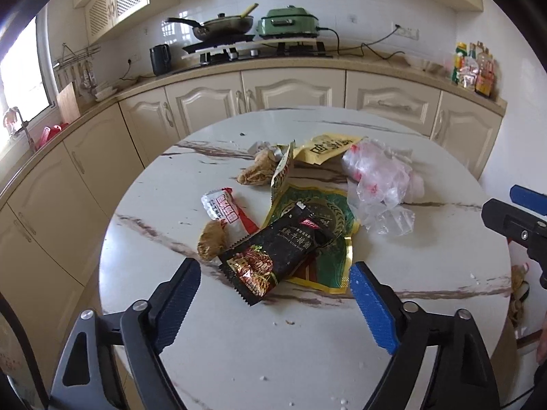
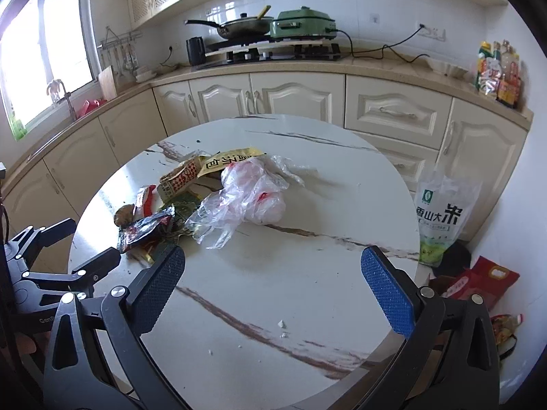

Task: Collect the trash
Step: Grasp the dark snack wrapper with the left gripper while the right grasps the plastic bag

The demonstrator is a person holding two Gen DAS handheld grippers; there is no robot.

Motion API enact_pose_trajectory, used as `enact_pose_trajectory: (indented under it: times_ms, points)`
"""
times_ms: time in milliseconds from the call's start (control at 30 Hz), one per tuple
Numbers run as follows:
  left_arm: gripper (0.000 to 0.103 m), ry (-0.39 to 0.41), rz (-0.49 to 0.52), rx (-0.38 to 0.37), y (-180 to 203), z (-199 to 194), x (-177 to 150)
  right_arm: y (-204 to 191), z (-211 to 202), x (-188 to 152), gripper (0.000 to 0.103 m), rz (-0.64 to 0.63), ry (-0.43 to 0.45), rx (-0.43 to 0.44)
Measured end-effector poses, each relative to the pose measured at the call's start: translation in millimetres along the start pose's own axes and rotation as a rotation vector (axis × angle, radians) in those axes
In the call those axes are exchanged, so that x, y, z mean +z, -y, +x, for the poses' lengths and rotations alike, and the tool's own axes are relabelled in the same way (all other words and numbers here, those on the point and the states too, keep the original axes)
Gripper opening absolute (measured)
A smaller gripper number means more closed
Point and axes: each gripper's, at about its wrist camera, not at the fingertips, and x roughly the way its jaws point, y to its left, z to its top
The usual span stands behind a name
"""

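Trash: a loose heap of wrappers on the round marble bench [image 1: 239, 358], ahead of both tongs.
Black sachet [image 1: 273, 256]: nearest the left tongs [image 1: 275, 302], just ahead of the tips and between their lines, not touched; it lies on top of the green-gold pouch [image 1: 328, 225].
Red-white wrapper [image 1: 224, 206]: ahead and left of the left tongs, beside a brown crumpled lump [image 1: 212, 241].
Second brown lump [image 1: 258, 171]: farther ahead, next to a checkered wrapper [image 1: 282, 171] that stands on edge.
Yellow pouch [image 1: 328, 148]: at the far side of the heap.
Clear bag [image 2: 253, 194]: crumpled, with red print, ahead and left of the right tongs [image 2: 273, 288]; it touches the right side of the heap.
Left tongs: spread, nothing between the pads, tips low over the bench.
Right tongs: spread wide over bare bench, holding nothing, well apart from the heap.
Crumbs [image 2: 282, 324]: white bits on the bench between the right pads.
Floor, right of the bench: a rice bag [image 2: 444, 218] and a red packet [image 2: 478, 280].
Behind: cream cabinets, a pan [image 1: 222, 27] and a green cooker [image 1: 290, 22] on the stove.
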Motion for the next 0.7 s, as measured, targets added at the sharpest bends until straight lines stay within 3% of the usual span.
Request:
enact_pose_trajectory:
  times_ms: [33,233,400,500,567,700]
  points:
    - [0.074,-0.016,0.001,-0.009,-2,13,7,1,6,2,0.103,-0.002,-0.008,0.0]
    - [0.068,-0.057,0.047,-0.009,-9,62,33,6,33,16,0.103,-0.003,-0.03,0.011]
    - [0.056,-0.068,0.04,-0.073,-11,81,38,4,53,24,0.103,-0.009,-0.047,0.03]
    - [0.038,-0.068,0.009,-0.126,-15,79,32,3,66,32,0.103,-0.002,-0.059,0.055]
    - [0.011,-0.05,-0.016,-0.157,-23,77,34,1,76,39,0.103,0.004,-0.07,0.071]
    - [0.006,-0.027,-0.053,-0.166,-40,64,27,-5,102,52,0.103,0.025,-0.108,0.109]
